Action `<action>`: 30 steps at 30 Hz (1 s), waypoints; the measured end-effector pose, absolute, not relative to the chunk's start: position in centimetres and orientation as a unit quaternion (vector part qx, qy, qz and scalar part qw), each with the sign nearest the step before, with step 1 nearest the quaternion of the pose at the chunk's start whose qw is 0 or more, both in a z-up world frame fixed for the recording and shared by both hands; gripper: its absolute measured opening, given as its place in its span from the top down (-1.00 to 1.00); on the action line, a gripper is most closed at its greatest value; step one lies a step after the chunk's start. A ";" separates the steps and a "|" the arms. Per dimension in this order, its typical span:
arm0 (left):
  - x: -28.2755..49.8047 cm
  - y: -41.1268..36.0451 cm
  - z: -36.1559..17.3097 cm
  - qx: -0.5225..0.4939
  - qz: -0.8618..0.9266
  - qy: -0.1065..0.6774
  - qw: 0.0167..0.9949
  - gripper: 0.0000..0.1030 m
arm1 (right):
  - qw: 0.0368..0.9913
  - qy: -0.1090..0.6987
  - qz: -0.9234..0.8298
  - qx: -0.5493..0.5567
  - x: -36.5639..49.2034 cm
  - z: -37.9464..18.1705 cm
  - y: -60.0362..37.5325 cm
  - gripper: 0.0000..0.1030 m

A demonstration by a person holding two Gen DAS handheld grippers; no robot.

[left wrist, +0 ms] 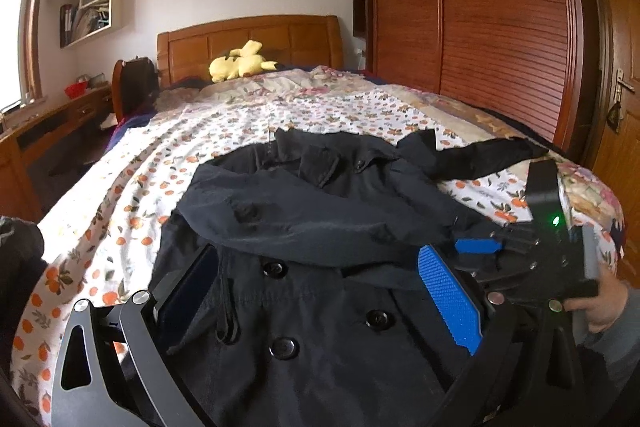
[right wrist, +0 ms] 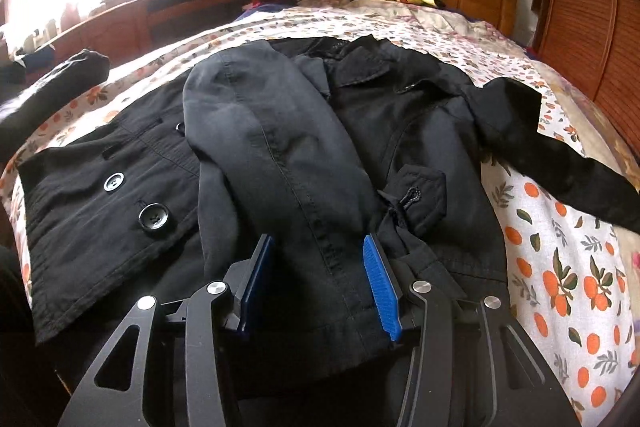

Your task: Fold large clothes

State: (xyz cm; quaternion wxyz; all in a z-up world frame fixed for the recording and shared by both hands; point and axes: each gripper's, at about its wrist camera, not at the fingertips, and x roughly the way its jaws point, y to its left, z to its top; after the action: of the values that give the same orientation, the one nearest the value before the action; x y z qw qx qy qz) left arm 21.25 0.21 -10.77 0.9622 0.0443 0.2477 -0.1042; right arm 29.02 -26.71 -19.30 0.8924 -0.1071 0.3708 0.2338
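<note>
The right tool (right wrist: 318,287) stands apart astride the left sleeve (right wrist: 272,131) already folded across the black coat (right wrist: 100,195); the left tool (left wrist: 320,291) gapes too; right sleeve (right wrist: 560,155) and body folds remain.

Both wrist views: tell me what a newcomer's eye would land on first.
The black coat dominates, spread across the near end of the bed, one sleeve folded over its front. Under it the orange-print sheet stands out brightly. At the headboard lies a yellow plush toy.
</note>
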 end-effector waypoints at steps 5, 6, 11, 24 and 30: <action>21.2 -0.2 -8.9 0.059 -0.096 0.234 0.966 -0.96 | 0.893 0.370 0.234 -0.106 29.0 -19.3 -26.7 0.14; 21.3 -0.2 -8.8 0.059 -0.095 0.233 0.966 -0.96 | 0.893 0.370 0.235 -0.105 29.0 -19.2 -26.7 0.14; 22.5 -0.7 -8.4 0.059 -0.097 0.228 0.967 -0.96 | 0.893 0.370 0.235 -0.105 28.9 -19.3 -26.7 0.14; 29.3 -0.8 -14.2 0.048 -0.104 0.259 0.959 -0.96 | 0.894 0.367 0.235 -0.104 29.0 -19.2 -26.8 0.13; 31.2 -0.3 -17.0 0.047 -0.105 0.276 0.954 -0.96 | 0.894 0.366 0.235 -0.104 28.9 -19.2 -26.8 0.13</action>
State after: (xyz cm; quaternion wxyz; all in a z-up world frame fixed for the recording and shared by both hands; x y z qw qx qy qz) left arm 31.22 -0.32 -17.04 0.9543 0.0469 0.2760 -0.1046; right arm 28.88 -26.81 -19.17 0.8943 -0.1039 0.3664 0.2348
